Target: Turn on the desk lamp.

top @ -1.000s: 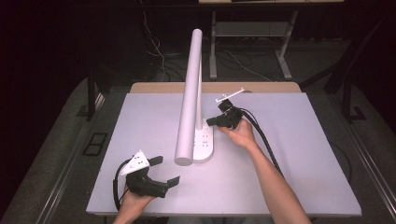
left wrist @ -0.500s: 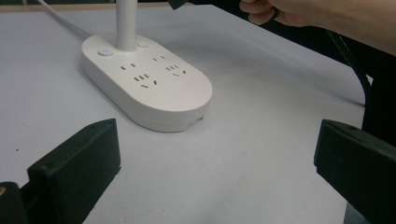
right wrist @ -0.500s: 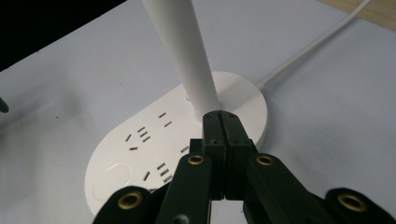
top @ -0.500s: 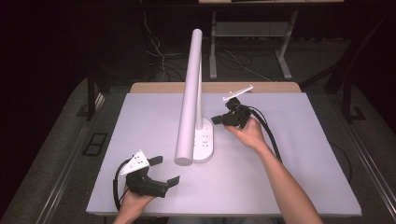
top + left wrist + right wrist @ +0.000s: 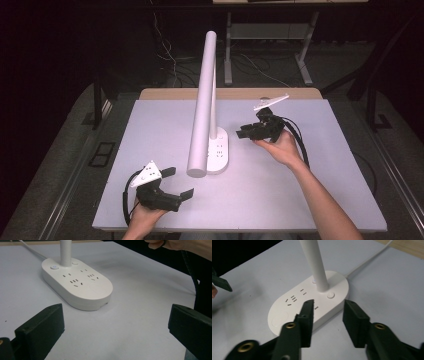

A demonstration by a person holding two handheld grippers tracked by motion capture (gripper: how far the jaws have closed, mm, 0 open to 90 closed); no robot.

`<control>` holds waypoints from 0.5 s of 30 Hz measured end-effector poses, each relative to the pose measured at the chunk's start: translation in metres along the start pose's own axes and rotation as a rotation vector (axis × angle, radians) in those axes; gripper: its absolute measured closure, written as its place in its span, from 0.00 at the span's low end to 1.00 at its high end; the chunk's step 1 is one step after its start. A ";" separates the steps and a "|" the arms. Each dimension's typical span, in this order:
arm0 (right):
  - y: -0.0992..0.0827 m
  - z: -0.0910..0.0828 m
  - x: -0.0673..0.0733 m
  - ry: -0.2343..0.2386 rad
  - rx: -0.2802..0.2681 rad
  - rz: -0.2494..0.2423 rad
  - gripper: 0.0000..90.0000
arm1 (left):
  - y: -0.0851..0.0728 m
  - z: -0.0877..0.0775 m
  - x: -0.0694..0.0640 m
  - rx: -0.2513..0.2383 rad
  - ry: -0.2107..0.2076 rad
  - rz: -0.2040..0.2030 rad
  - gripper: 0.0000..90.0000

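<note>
A dark room with cables and metal frame legs is seen behind a pale lilac-grey surface (image 5: 310, 200) set on a wooden top. Near the middle of that surface stands a white plastic desk lamp (image 5: 204, 105), its oval base (image 5: 77, 283) fitted with sockets and small round buttons, its slim stem rising from the far end of the base and a long tubular head slanting out over it. The right tongs (image 5: 246, 132) are held just off the right side of the base, raised above the surface and clear of the lamp; their jaws have just been opening and now stand partly spread, with nothing between them. In the right gripper view the round button (image 5: 330, 295) beside the stem is seen just beyond the jaw tips. The step in hand is judged to be a press on that button, either just made or about to be made. If another press is wanted, the jaws would have to be brought together again and one tip lowered squarely onto the button. The left tongs (image 5: 174, 184) are rested near the front edge, widely spread and empty, pointed toward the base but well short of it.
</note>
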State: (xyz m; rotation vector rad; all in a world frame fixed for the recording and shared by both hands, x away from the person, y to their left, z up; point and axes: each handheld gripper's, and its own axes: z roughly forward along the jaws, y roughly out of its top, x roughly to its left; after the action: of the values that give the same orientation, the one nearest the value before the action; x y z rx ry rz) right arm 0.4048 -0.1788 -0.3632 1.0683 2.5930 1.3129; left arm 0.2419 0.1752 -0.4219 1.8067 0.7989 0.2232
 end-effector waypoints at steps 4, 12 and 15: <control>-0.008 -0.011 0.000 -0.013 -0.015 0.020 0.45 | 0.000 0.001 0.000 -0.001 0.002 0.000 0.00; -0.026 -0.025 0.004 -0.061 0.010 0.034 0.08 | 0.000 0.000 0.000 -0.001 0.002 -0.002 0.00; -0.035 -0.032 0.005 -0.070 -0.002 0.021 0.01 | 0.000 0.000 0.001 -0.001 0.003 -0.004 0.00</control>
State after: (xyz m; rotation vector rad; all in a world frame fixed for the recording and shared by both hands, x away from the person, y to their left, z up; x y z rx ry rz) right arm 0.3707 -0.2122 -0.3665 1.1235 2.5367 1.2576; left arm 0.2426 0.1754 -0.4221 1.8042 0.8046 0.2234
